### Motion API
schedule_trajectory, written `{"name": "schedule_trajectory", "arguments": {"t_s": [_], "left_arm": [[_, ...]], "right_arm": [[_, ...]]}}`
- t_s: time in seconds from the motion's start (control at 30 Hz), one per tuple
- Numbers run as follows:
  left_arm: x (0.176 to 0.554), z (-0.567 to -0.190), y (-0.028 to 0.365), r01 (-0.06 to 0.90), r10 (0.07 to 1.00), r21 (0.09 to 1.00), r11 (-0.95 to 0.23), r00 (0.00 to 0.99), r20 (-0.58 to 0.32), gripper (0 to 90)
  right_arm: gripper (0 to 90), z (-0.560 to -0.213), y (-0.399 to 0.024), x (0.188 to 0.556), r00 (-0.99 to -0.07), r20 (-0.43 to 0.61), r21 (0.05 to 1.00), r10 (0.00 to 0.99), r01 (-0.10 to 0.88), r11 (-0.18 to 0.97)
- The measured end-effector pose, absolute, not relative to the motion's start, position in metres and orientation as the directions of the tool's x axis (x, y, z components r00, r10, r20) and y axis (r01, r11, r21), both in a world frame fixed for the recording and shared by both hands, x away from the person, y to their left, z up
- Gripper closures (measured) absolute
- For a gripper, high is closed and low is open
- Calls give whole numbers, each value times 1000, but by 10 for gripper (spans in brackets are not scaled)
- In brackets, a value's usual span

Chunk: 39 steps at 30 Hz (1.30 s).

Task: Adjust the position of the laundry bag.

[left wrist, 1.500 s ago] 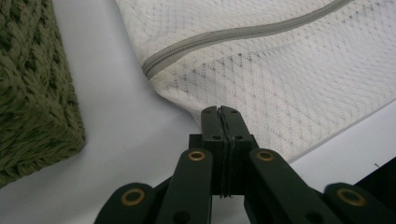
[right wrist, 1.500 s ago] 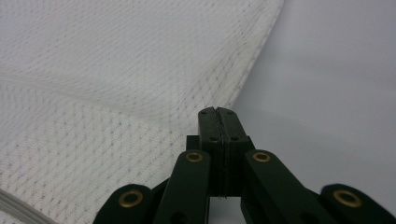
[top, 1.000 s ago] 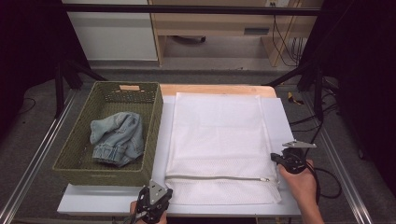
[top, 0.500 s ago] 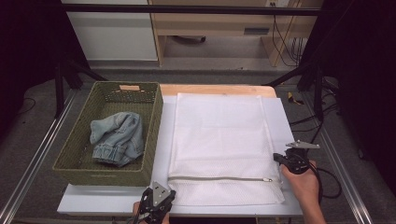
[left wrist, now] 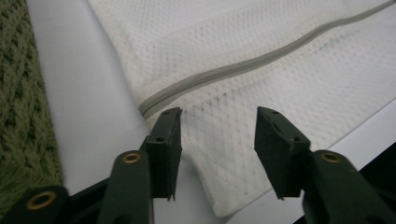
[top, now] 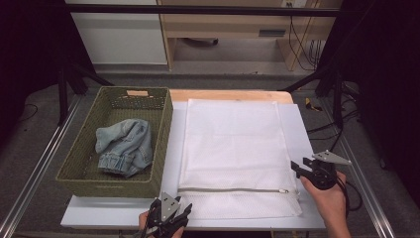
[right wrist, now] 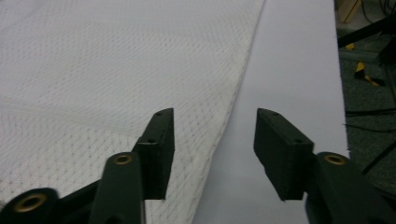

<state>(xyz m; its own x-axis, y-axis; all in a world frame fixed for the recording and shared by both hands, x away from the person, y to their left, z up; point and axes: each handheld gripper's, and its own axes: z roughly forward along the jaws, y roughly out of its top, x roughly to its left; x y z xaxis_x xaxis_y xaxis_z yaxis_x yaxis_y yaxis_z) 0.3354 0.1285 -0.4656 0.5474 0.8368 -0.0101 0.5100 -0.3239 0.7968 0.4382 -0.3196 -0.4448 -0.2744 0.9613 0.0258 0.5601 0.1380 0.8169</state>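
Claws, left (top: 185, 210) and right (top: 295, 167), just spreading, empty, flank mesh bag (top: 233, 148) beside basket (top: 163, 124) of denim (top: 124, 146).

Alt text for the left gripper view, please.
The left gripper holds its two black jaws open just above the corner of a white mesh laundry bag, by the end of its grey zipper. A green woven basket borders the left.

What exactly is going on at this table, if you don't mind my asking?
A person holds a pair of tongs in each hand at the near corners of a white mesh laundry bag lying flat, its zipper closed. The left tongs and the right tongs have just been opening; both stand open over the bag's edges, gripping nothing. A denim garment lies in the green woven basket beside the bag.
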Motion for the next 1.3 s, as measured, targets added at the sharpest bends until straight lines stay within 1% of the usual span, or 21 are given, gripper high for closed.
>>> {"name": "schedule_trajectory", "arguments": {"t_s": [0.03,0.13,0.17,0.2,0.23,0.33,0.37,0.43,0.5,0.6,0.63,0.73,0.8,0.83,0.87,1.03,1.2,1.23,1.3], "left_arm": [[335,-464,128,504,837,803,-318,546,-11,493],[336,-459,127,496,826,806,-322,563,-16,409],[336,-459,127,496,826,806,-322,563,-16,362],[339,-457,127,496,823,808,-318,568,-25,362],[341,-456,126,488,818,816,-309,574,-33,298],[344,-452,123,470,801,823,-320,598,-30,209],[345,-451,121,462,796,825,-325,604,-25,193],[348,-447,119,450,780,828,-334,626,-25,151],[350,-445,118,445,778,831,-333,628,-24,143],[359,-441,114,439,769,834,-334,639,-28,123],[365,-439,113,439,762,834,-335,646,-34,111],[371,-437,111,441,757,830,-342,653,-35,91],[379,-436,109,435,752,829,-352,658,-26,73],[379,-436,109,435,752,829,-352,658,-26,70],[381,-436,109,434,753,831,-348,658,-29,70],[387,-439,114,448,757,836,-318,650,-60,70],[383,-442,117,442,758,833,-332,651,-43,70],[382,-442,118,439,758,833,-336,651,-37,71],[379,-443,118,437,758,834,-338,651,-34,71]], "right_arm": [[400,-444,-320,437,-273,14,822,962,552,144],[291,-441,-319,430,-271,-15,829,963,535,164],[291,-441,-319,430,-271,-15,829,963,535,164],[264,-440,-318,429,-274,-23,832,961,529,170],[219,-438,-318,423,-283,-23,837,959,519,173],[169,-435,-318,416,-303,-27,840,953,510,186],[161,-435,-318,412,-315,-23,838,949,512,190],[180,-435,-318,407,-328,-27,835,944,511,201],[229,-435,-318,404,-337,-31,830,941,516,212],[240,-437,-319,401,-343,-36,825,939,520,222],[260,-439,-319,398,-354,-37,814,935,532,233],[255,-440,-320,396,-361,-39,805,932,541,244],[232,-442,-321,393,-369,-28,795,929,556,244],[232,-442,-321,393,-369,-28,795,929,556,244],[195,-444,-322,391,-367,-24,789,930,564,243],[164,-450,-325,386,-372,-13,768,928,591,248],[167,-454,-326,385,-384,-2,756,923,604,252],[199,-455,-326,386,-393,-7,749,919,607,266],[211,-456,-326,386,-398,-24,749,917,600,280]]}}
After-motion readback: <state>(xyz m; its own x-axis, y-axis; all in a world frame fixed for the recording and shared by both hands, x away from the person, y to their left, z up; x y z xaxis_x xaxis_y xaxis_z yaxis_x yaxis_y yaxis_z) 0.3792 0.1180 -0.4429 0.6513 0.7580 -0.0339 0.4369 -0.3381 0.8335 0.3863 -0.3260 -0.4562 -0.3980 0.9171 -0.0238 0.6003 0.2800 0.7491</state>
